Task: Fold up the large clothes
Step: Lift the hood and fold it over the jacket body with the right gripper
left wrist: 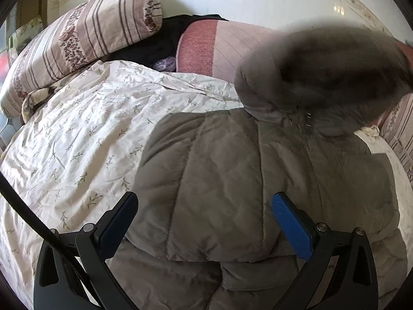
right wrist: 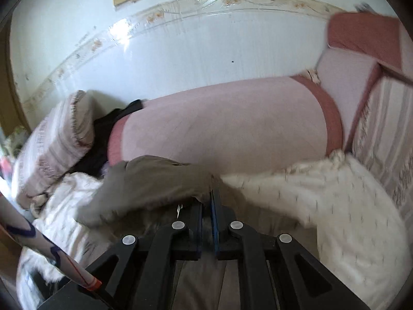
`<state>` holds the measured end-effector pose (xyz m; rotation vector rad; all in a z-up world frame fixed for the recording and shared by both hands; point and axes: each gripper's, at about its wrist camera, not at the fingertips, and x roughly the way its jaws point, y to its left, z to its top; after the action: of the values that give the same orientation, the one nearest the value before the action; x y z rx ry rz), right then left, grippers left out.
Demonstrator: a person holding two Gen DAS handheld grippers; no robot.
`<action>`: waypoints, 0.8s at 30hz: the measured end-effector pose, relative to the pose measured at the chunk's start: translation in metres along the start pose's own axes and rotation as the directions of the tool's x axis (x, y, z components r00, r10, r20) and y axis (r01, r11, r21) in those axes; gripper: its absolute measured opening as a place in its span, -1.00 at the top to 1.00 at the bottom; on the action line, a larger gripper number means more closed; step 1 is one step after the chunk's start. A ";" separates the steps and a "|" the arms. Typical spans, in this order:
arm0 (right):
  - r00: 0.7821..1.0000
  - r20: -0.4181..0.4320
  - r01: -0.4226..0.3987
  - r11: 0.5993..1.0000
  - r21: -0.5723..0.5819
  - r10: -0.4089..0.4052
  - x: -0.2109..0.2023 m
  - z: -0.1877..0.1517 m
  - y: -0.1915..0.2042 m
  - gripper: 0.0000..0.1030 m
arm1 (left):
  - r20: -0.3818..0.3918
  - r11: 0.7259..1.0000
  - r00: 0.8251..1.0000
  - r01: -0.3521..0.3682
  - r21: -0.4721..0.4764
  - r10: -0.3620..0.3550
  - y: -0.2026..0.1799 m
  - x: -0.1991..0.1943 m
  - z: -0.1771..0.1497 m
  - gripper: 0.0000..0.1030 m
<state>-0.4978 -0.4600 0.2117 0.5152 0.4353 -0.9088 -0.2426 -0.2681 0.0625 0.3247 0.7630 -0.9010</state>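
two hand-held grippers work over one grey-brown padded coat (left wrist: 232, 170), which lies spread on the bed's floral sheet (left wrist: 77, 129) and fills the left wrist view from the centre down to 6 o'clock. its fur-trimmed hood (left wrist: 335, 69) is a blur at 2 o'clock. the left hand-held gripper (left wrist: 204, 214) stands wide apart just above the coat, its blue pad (left wrist: 291, 227) at 5 o'clock, pressing on nothing. in the right wrist view the right hand-held gripper (right wrist: 208, 206) is clamped tight on a fold of the coat (right wrist: 155, 180), the cloth bunching toward 10 o'clock. a pink bolster (right wrist: 232, 129) lies at 12 o'clock against the wall, a striped pillow (left wrist: 82, 38) at 10 o'clock.
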 end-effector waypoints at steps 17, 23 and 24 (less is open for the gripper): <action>0.973 -0.230 0.033 0.994 0.101 -0.009 0.030 -0.175 -0.064 0.99 | 0.096 0.958 0.977 0.207 -0.196 -0.192 0.003 -0.009 0.007 -1.00; 0.976 -0.220 0.033 0.994 0.107 -0.009 0.022 -0.167 -0.064 0.99 | 0.002 0.984 0.991 0.131 -0.121 -0.131 -0.030 0.014 0.002 -1.00; 0.979 -0.201 0.046 0.994 0.100 -0.025 0.015 -0.163 -0.064 0.98 | -0.036 0.993 0.996 0.084 -0.086 -0.087 -0.035 0.022 0.000 -1.00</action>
<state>-0.5655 -0.4063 0.0588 0.6998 0.5825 -0.9216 -0.2619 -0.3019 0.0483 0.2372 0.8541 -0.9419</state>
